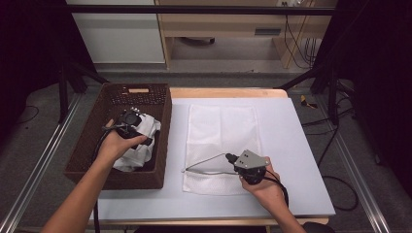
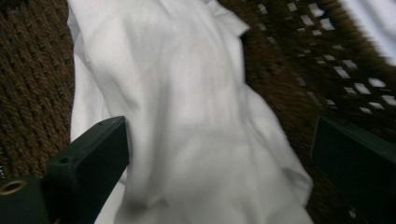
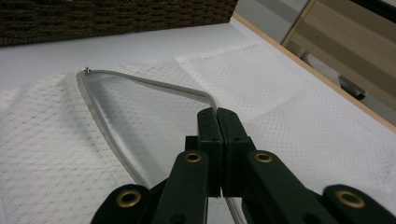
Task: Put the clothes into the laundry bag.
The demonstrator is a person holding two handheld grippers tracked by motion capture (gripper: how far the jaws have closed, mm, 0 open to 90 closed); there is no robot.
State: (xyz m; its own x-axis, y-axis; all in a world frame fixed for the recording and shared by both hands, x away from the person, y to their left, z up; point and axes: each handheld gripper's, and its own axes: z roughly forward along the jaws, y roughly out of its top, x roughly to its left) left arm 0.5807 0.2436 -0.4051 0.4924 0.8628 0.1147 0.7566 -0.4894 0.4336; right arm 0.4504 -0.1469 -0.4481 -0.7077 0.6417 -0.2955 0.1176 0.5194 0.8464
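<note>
No text, label, brand, number or sign is readable on anything here.

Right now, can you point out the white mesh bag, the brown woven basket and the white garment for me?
white mesh bag (image 1: 221,124): high view, on its flat upper half.
brown woven basket (image 1: 92,138): high view, on its left wall.
white garment (image 2: 187,121): left gripper view, on the cloth between the open jaws.

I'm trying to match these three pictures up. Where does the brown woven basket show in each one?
High view: the basket stands at the left of the table, with white cloth inside.
Left gripper view: its woven wall runs down the left and across the upper right, around the cloth.
Right gripper view: its side runs along the top edge.
Shared landmark: the basket's brown weave.
</note>
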